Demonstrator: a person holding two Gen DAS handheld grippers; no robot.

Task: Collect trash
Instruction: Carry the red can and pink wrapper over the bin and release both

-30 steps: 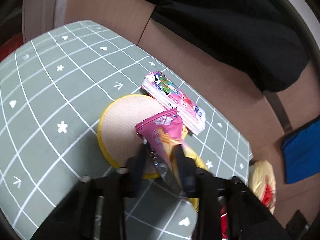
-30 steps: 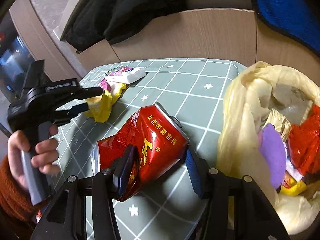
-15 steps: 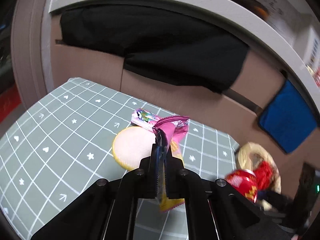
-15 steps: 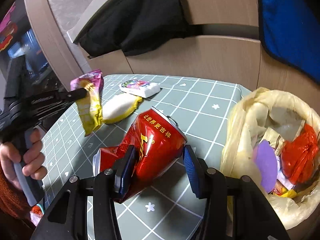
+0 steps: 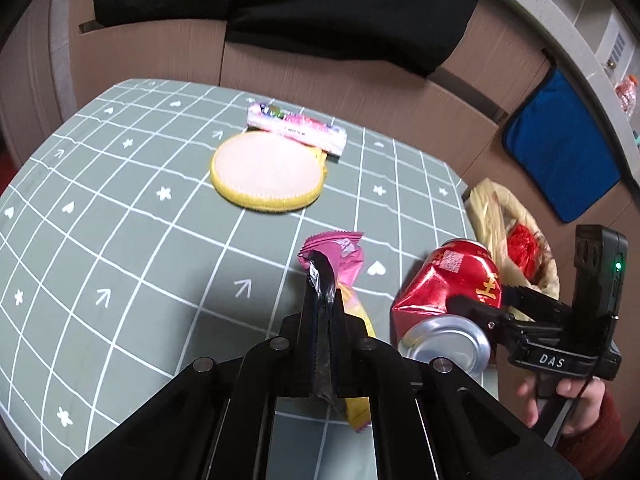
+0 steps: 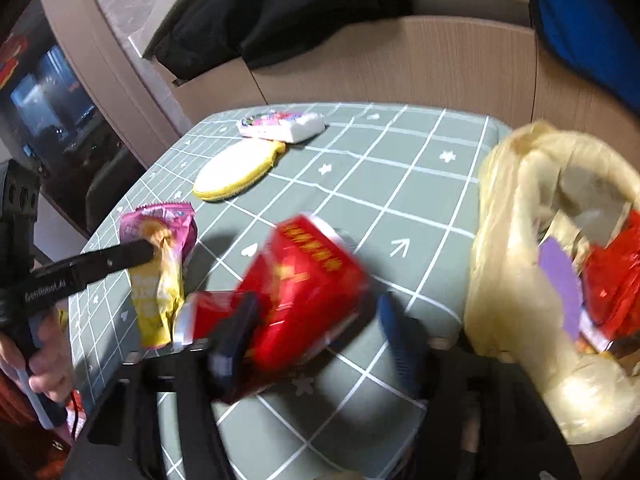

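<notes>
My left gripper [image 5: 323, 300] is shut on a pink and yellow snack wrapper [image 5: 345, 264] and holds it above the grid cloth; the wrapper also shows in the right wrist view [image 6: 160, 264]. My right gripper [image 6: 316, 320] is shut on a crushed red can [image 6: 304, 280], blurred by motion; the can also shows in the left wrist view [image 5: 452, 292]. A yellowish trash bag [image 6: 516, 280] full of wrappers stands at the table's right edge, just right of the can.
A round yellow-rimmed pad [image 5: 267, 172] and a white and pink packet [image 5: 296, 128] lie at the far side of the grey-green grid tablecloth [image 5: 120, 220]. Wooden cabinets with a black cloth [image 5: 280, 4] and a blue cloth [image 5: 560, 152] stand behind.
My left gripper has lifted the wrapper off the pad and carried it right, toward the bag. My right gripper has moved the can, which now tilts toward the bag.
</notes>
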